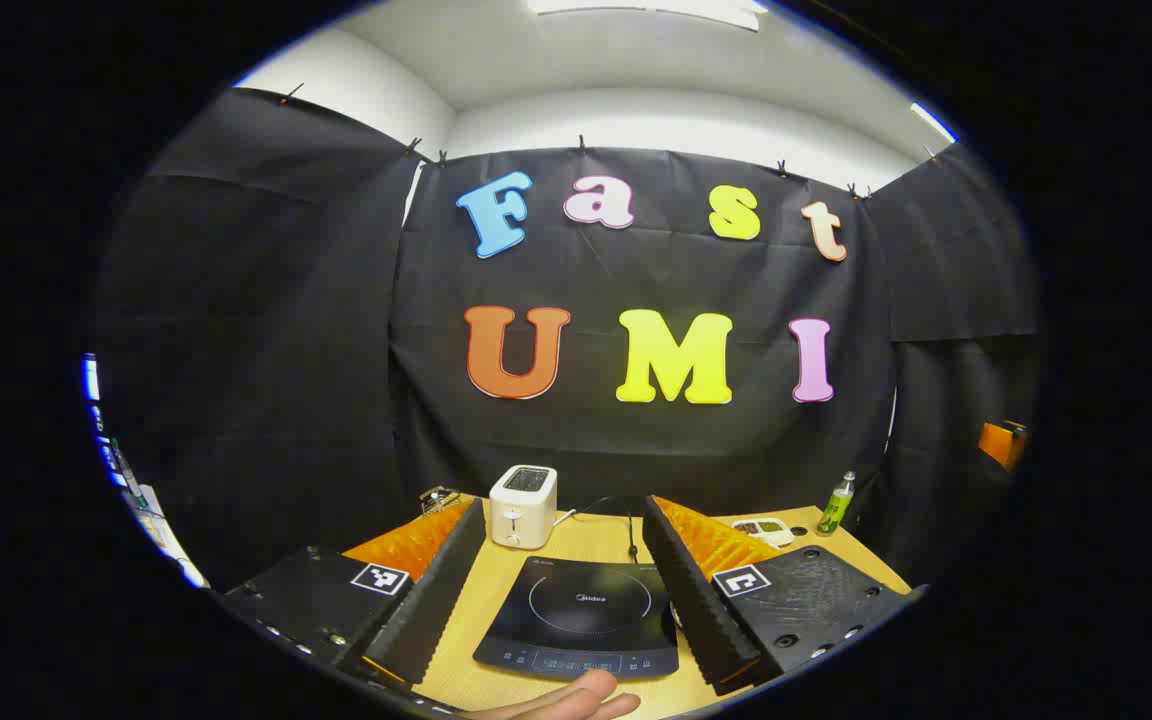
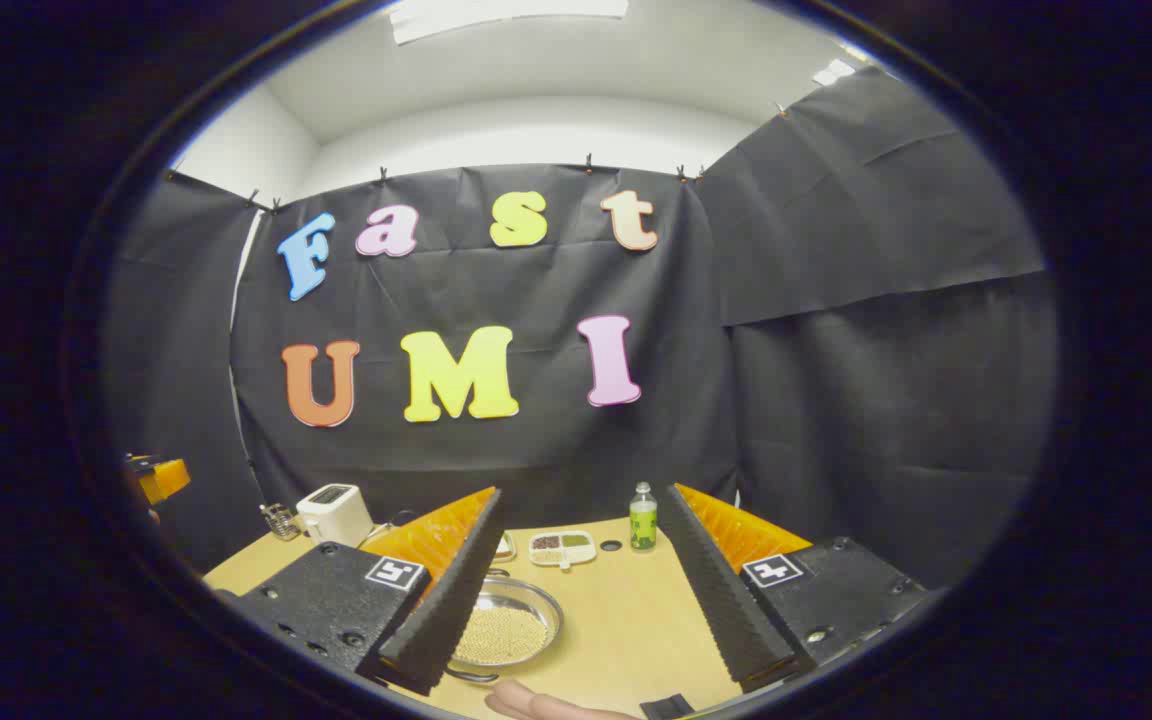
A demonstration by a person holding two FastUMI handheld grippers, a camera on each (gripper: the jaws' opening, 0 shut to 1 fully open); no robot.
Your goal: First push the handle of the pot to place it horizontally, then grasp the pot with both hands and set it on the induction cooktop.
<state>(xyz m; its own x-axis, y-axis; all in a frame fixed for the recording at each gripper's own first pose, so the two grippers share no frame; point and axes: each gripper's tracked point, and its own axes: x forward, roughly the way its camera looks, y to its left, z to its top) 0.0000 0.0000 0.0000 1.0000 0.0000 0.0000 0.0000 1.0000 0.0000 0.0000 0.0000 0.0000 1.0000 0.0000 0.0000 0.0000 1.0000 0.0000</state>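
A black induction cooktop (image 1: 581, 620) lies flat on the wooden table (image 1: 596, 545), straight ahead between the fingers of my left gripper (image 1: 565, 508), which is open and holds nothing. In the right gripper view a shallow metal pot (image 2: 508, 630) holding pale grains sits on the table; one finger (image 2: 446, 610) of the right gripper covers its left side. A thin dark handle (image 2: 469, 676) curves at its near rim. My right gripper (image 2: 583, 495) is open and empty, with the pot low between its fingers.
A white toaster (image 1: 524, 505) stands behind the cooktop, with a cable (image 1: 630, 530) beside it. A green bottle (image 2: 643, 518) and a small divided tray (image 2: 563, 547) stand at the back. Part of a hand (image 1: 576, 700) shows at the near edge.
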